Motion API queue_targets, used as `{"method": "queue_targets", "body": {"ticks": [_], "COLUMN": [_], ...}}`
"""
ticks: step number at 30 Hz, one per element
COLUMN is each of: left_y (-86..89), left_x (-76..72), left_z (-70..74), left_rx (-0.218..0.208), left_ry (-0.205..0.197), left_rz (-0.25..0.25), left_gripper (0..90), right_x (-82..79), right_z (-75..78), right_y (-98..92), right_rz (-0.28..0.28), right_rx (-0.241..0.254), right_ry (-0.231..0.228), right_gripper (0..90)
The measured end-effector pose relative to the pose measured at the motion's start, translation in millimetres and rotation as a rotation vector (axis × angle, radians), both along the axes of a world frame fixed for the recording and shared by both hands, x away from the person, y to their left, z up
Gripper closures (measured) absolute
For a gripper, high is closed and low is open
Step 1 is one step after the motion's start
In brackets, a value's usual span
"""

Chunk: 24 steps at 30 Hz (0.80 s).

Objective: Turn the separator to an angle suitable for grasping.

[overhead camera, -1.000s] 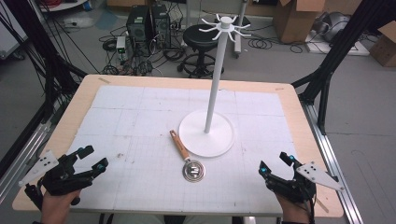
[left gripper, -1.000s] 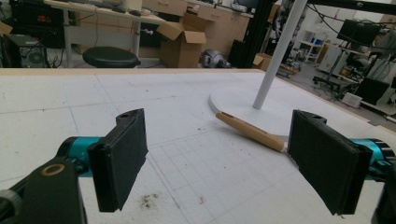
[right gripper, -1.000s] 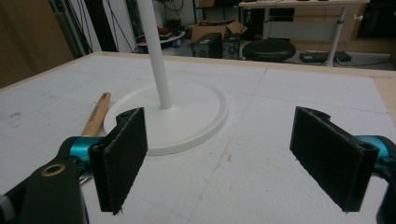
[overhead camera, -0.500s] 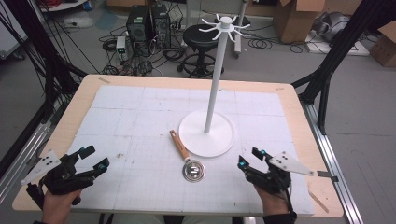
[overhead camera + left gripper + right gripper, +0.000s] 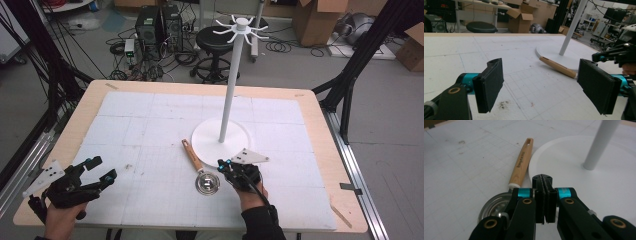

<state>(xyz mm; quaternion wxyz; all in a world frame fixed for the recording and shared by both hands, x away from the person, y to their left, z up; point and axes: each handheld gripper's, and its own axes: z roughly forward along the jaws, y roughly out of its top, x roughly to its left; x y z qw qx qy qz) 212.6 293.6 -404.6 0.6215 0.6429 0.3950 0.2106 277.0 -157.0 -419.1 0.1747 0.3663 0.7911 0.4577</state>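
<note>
Right tongs (image 5: 226, 163), just clenched on nothing, hover beside the strainer (image 5: 206, 183), its wooden handle (image 5: 521, 163) running away alongside the stand base (image 5: 584, 182); left tongs (image 5: 98, 168) wait released, well apart.

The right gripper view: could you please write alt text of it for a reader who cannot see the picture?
The right gripper has its two black jaws shut together with nothing between them, just above a white table. Behind them lies a ladle with a wooden handle and a metal bowl, next to the round white base of a stand whose white pole rises at upper right.
</note>
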Motion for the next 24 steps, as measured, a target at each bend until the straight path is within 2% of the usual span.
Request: {"method": "queue_targets", "body": {"ticks": [5,11,16,18,24], "left_y": [-0.6,-0.2,0.2,0.6,2.0], "left_x": [1.5,1.9,2.1,2.3,2.2], "left_z": [-0.9,-1.0,-1.1,-1.1,-1.2], "left_rx": [0.002,-0.001,-0.004,-0.004,-0.008], "left_ry": [0.005,0.007,0.006,0.007,0.009], "left_rz": [-0.005,-0.008,-0.008,-0.011,-0.007], "left_gripper": [21.7,21.8,21.9,21.9,21.9], "right_x": [14.6,24.9,29.3,30.9,35.9], "right_z": [-7.3,-18.7,-23.9,-25.3,-25.7], "right_y": [20.2,38.8,52.6,58.1,68.1], "right_rz": [0.009,0.055,0.064,0.068,0.086], "right_rx": [-0.067,-0.124,-0.189,-0.202,-0.192], "right_ry": [0.036,0.091,0.092,0.087,0.095], "right_gripper": [88.7,88.7,88.7,88.7,88.7]}}
